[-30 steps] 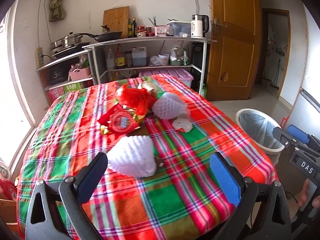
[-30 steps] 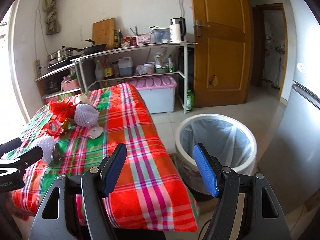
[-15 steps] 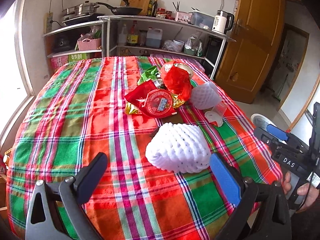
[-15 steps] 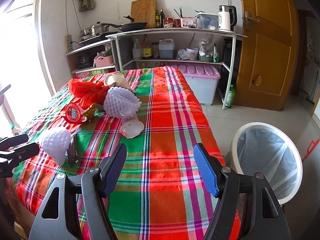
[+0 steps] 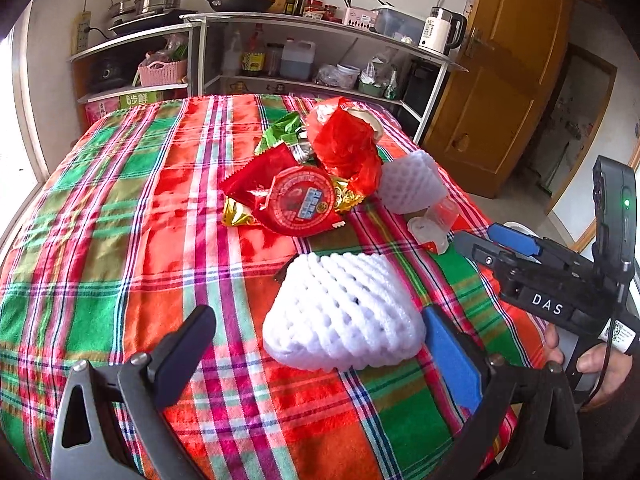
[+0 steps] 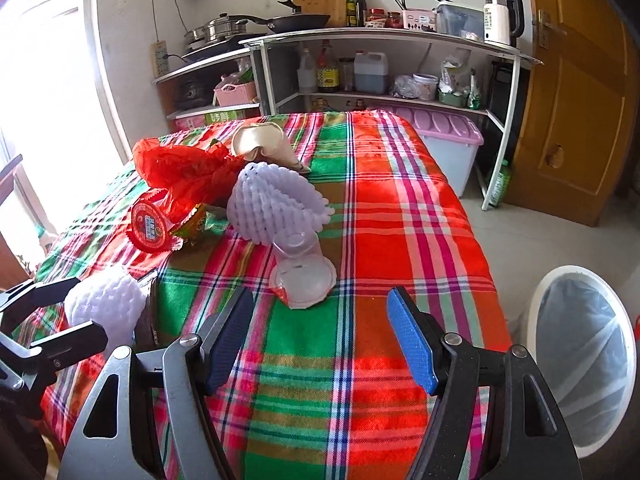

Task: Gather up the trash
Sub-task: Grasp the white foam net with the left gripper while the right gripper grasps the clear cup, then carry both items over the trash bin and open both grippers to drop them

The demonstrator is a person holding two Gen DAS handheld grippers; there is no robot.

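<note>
- The nearest piece of trash, a white foam fruit net [image 5: 340, 312], lies flat on the plaid tablecloth [image 5: 120, 208] near the table's front edge; its long axis runs roughly across the left wrist view, and it narrows toward the far side.
- The left gripper [image 5: 316, 344] stands spread wide, the net lying between its two fingers; whether the blue pad touches the net's right edge cannot be told.
- Behind the net, well apart, sits a heap: a round red snack packet [image 5: 300, 202], a crumpled red plastic bag [image 5: 344, 144], a second foam net [image 6: 272, 204] and a tipped clear plastic cup [image 6: 302, 268], its mouth facing the right gripper.
- The right gripper [image 6: 320, 336] is also spread, holding nothing, low over bare cloth just short of the cup.
- Open cloth lies left of the heap and along the table's right side.
- A white bin [image 6: 584, 360] with a clear liner stands on the floor beside the table's right edge.
- Kitchen shelves [image 6: 400, 40] and a wooden door [image 6: 580, 100] stand behind the table.
</note>
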